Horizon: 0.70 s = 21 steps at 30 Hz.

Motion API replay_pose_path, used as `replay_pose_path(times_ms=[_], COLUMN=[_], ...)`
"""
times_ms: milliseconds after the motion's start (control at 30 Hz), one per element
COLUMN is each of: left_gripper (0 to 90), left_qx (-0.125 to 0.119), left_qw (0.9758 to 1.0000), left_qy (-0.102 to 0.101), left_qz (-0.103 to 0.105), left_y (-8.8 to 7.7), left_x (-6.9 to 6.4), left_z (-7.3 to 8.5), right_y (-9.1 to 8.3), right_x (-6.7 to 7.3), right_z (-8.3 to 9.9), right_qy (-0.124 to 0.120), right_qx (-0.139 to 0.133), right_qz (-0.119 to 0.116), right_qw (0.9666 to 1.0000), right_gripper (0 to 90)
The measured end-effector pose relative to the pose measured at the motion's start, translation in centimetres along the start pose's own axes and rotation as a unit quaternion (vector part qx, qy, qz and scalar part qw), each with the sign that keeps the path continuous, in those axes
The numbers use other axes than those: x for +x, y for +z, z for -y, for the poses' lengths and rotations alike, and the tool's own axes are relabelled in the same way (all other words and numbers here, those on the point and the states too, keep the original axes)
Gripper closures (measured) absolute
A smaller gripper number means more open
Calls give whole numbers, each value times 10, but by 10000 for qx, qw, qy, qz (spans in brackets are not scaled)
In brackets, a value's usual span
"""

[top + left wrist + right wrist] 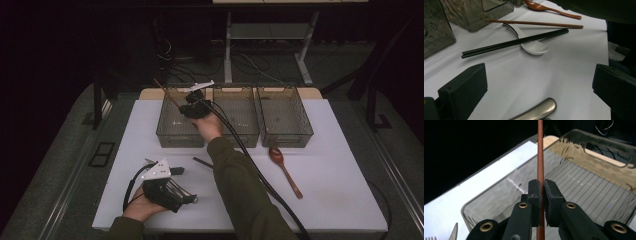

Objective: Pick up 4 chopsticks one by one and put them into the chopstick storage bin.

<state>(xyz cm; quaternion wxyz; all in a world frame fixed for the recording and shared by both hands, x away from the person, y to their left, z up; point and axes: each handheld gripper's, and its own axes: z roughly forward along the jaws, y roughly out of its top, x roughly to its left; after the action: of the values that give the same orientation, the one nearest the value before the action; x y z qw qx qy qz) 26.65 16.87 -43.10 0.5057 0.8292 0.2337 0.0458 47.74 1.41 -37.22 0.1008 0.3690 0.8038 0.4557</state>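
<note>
My right gripper (187,107) (541,187) is shut on a thin brown chopstick (540,150) (165,91) and holds it tilted over the left clear bin (180,138) (494,202), the stick's far end pointing past the bin's back left corner. At the table's front left my left gripper (188,198) (539,72) rests low with its jaws wide open. A metal utensil handle (539,110) lies on the table between them, untouched. Ahead of it lie a pair of black chopsticks (514,42) across a white spoon (534,47), and a second brown chopstick (534,23).
The middle bin (240,138) and right bin (285,138) stand in a row with the left one at the back of the white table (330,200). A brown spoon (283,168) (549,9) lies in front of the right bin. A serrated blade (454,231) shows beside the left bin.
</note>
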Motion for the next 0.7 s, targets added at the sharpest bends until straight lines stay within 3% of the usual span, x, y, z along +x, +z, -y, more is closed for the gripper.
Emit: replay_pose_path(times_ms=[267,400,700], left_gripper=[0,0,0], left_qx=[0,-1,5], left_qw=[10000,10000,10000], left_qy=[6,-8,1], left_qz=[11,8,7], left_y=[0,0,1], left_x=[0,0,0], left_z=[0,0,0], right_y=[9,9,-4], right_x=[0,-1,-5], right_z=[7,7,3], right_qy=[-33,-76,-111], right_qx=[286,255,240], right_qz=[185,204,176], right_qw=[9994,9994,9995], right_gripper=[833,616,490])
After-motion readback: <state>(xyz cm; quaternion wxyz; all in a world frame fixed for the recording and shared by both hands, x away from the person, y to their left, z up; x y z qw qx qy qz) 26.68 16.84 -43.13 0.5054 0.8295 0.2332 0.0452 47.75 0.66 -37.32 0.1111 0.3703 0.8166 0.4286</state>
